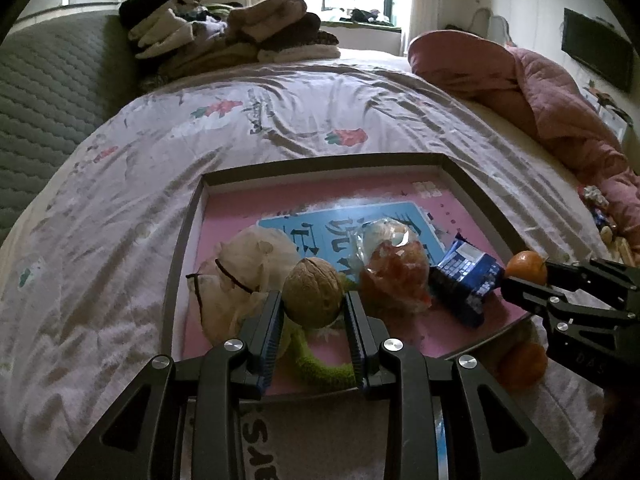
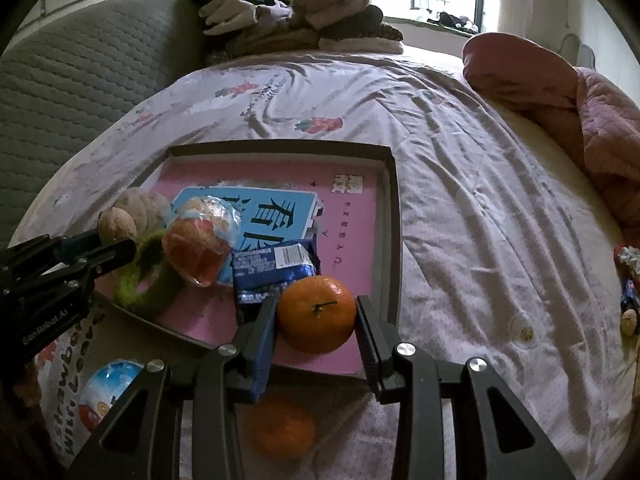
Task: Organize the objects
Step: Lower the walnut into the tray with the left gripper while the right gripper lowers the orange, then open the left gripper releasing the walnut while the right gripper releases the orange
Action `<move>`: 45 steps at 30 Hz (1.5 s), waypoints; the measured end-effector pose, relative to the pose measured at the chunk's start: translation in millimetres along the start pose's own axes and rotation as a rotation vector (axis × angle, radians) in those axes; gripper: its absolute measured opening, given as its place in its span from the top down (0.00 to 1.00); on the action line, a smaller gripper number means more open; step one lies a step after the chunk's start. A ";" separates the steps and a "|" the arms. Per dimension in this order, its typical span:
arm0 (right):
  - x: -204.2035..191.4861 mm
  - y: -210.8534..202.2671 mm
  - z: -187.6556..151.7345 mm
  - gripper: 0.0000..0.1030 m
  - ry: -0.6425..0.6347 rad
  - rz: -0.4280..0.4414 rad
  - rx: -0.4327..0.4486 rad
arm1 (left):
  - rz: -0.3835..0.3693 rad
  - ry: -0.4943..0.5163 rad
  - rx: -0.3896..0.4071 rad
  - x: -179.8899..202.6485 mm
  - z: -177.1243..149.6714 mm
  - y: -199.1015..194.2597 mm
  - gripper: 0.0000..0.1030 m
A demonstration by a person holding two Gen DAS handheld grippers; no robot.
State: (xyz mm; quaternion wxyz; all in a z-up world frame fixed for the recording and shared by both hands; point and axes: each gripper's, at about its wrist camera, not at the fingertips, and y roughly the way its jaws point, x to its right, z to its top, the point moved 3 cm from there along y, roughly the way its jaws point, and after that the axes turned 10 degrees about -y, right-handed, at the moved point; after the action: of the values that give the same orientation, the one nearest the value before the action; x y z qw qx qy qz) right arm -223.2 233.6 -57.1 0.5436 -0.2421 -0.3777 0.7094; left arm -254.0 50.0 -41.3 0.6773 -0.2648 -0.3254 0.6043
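Left gripper (image 1: 313,308) up close, fingers clamped on a walnut (image 1: 313,293) over the near-left part of the pink-lined tray (image 1: 188,224). Right gripper (image 2: 316,316) pinches a tangerine (image 2: 317,314) above the tray's near-right corner. Between them lie a green scrunchie (image 2: 138,280), an orange wrapped snack (image 2: 196,250) and a blue packet (image 2: 276,272). Second tangerine (image 2: 280,426) sits on the bedsheet (image 2: 460,200), just outside the near rim.

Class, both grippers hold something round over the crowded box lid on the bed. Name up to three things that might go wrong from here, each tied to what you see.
1. The walnut in the left gripper is round and hard; it might slip from the pads.
2. The mandarin in the right gripper hangs near the box lid's rim; released there, it may roll onto the bed.
3. The lid is crowded: the blue packet and orange wrapped snack may get knocked.
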 end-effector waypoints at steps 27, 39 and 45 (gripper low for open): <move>-11.2 13.2 -1.7 0.63 -0.073 -0.073 -0.029 | -0.048 -0.051 -0.088 -5.9 -1.9 23.5 0.70; -7.4 11.8 -2.1 0.63 -0.060 -0.087 -0.034 | -0.068 -0.061 -0.086 -7.0 -0.6 19.8 0.67; -4.4 8.3 -0.7 0.62 -0.050 -0.089 -0.024 | -0.066 -0.058 -0.075 -7.0 0.2 15.9 0.62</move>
State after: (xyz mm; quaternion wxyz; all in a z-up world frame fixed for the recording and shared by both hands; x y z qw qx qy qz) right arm -226.2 228.6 -64.4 0.5619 -0.2137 -0.4100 0.6859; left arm -264.7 45.2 -54.0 0.6769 -0.2613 -0.3760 0.5764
